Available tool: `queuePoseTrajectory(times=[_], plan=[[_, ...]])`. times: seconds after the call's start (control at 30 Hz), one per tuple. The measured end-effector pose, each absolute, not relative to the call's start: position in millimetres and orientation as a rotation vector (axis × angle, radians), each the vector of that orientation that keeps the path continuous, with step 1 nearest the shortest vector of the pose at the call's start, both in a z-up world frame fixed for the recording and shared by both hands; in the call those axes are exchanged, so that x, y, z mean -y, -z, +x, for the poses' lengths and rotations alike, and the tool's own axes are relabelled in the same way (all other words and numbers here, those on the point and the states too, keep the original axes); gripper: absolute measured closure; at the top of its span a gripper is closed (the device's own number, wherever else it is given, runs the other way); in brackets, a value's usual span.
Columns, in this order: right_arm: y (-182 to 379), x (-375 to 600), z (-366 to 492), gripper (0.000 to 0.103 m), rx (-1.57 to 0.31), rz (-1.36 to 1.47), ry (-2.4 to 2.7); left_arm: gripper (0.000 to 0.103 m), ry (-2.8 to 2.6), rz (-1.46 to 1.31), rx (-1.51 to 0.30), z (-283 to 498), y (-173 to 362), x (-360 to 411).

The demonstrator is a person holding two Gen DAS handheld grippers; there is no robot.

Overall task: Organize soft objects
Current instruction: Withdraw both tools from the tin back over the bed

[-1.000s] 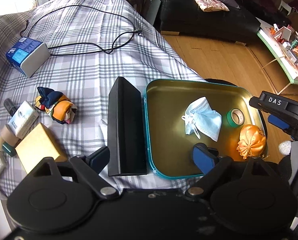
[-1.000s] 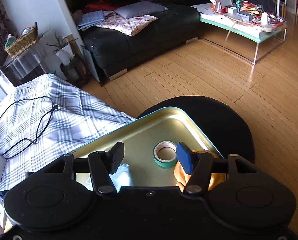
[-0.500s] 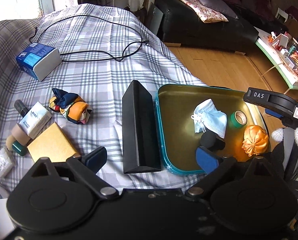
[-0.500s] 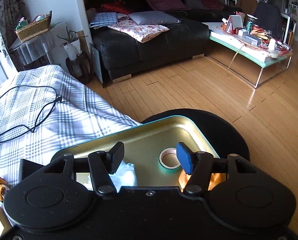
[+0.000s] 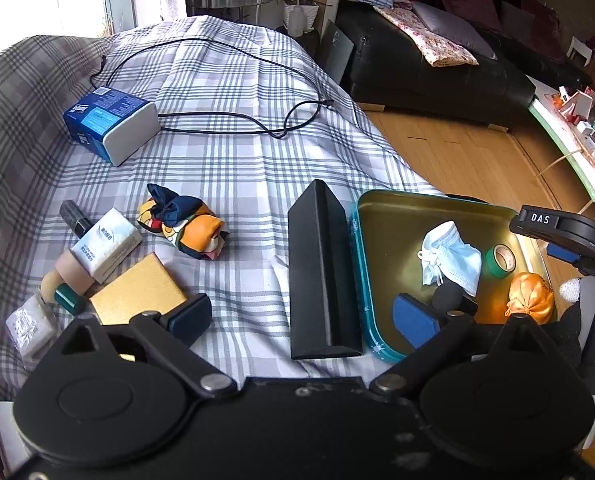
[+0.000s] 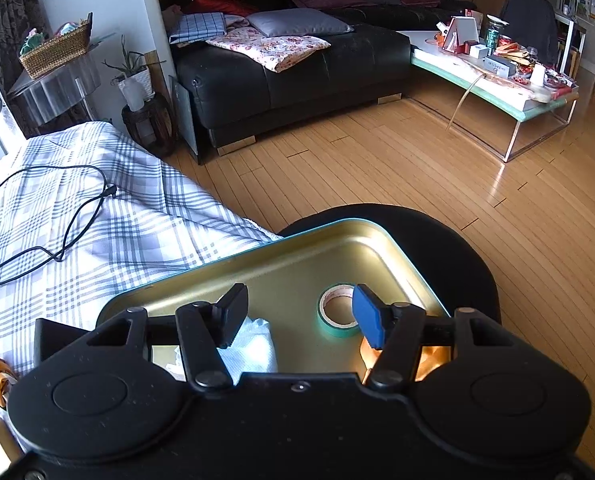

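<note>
The teal-rimmed tin tray (image 5: 359, 264) lies under the left gripper's (image 5: 301, 316) right finger and holds a blue face mask (image 5: 451, 258), a green tape roll (image 5: 501, 260) and an orange fabric ball (image 5: 531, 296). Both the left and right gripper (image 6: 295, 314) are spread, empty. A knotted scarf bundle (image 5: 183, 226) lies on the plaid cloth (image 5: 233, 168) ahead-left.

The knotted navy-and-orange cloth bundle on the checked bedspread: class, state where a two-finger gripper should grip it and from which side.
Grip the knotted navy-and-orange cloth bundle across its rolled orange middle, probably coming from above. It lies on its side on the checked bedspread, apart from its neighbours, so fingers can pass either flank. The navy knot on top looks loose and might slip. The open left gripper is nearer.
</note>
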State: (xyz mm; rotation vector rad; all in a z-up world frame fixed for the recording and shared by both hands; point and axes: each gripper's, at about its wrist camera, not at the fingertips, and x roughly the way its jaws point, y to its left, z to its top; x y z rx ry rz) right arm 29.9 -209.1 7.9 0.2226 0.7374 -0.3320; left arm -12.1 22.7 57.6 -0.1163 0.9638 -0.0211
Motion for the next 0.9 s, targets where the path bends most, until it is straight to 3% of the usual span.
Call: queuePoseTrajectory(times=[0.9], plan=[[-3.5, 180.5, 49.9, 0.046, -0.835, 0.07, 0.356, 0.005, -0.195, -0.196, -0.942, -2.6, -49.6, -119.8]])
